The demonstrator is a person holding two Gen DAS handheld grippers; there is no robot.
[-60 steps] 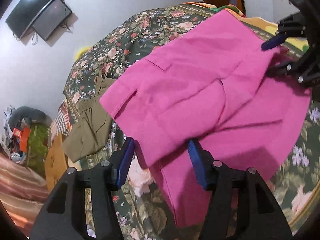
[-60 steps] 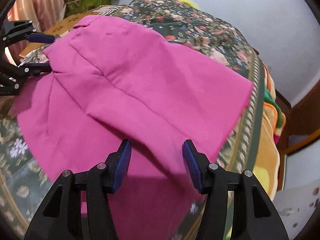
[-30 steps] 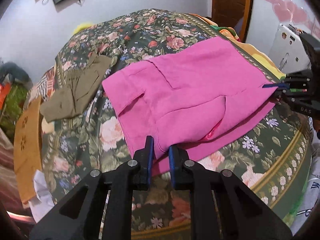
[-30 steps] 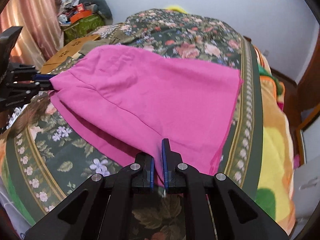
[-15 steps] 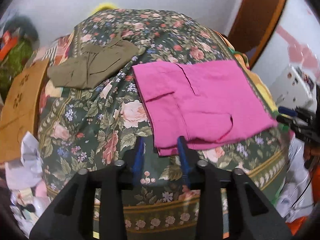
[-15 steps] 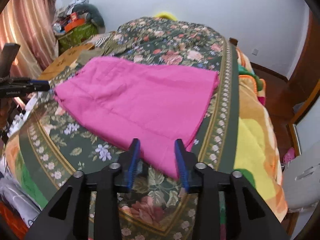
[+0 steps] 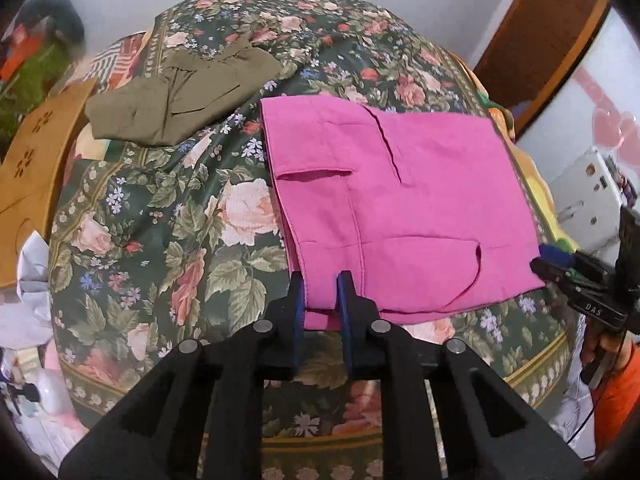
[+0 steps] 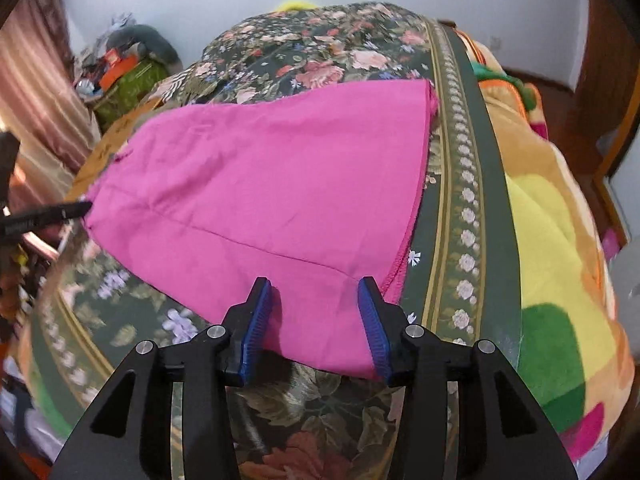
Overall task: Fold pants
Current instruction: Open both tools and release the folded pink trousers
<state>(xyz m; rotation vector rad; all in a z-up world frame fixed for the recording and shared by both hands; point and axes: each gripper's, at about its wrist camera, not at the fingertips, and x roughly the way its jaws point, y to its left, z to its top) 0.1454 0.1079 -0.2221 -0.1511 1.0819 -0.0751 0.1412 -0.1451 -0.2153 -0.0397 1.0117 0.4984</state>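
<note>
Folded pink pants (image 7: 400,208) (matte woven cloth, roughly rectangular) lie at the floral bedspread's (image 7: 160,240) near edge; left gripper (image 7: 320,296) and right gripper (image 8: 316,312) both gape, empty.

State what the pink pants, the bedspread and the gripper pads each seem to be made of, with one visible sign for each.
Pink pants: thin woven cloth, likely cotton, matte; it creases softly and shows stitched seams.
Bedspread: printed fabric, faint sheen; the rose pattern follows its folds.
Gripper pads: probably blue rubber or plastic; they look finely ribbed on black rigid arms.
</note>
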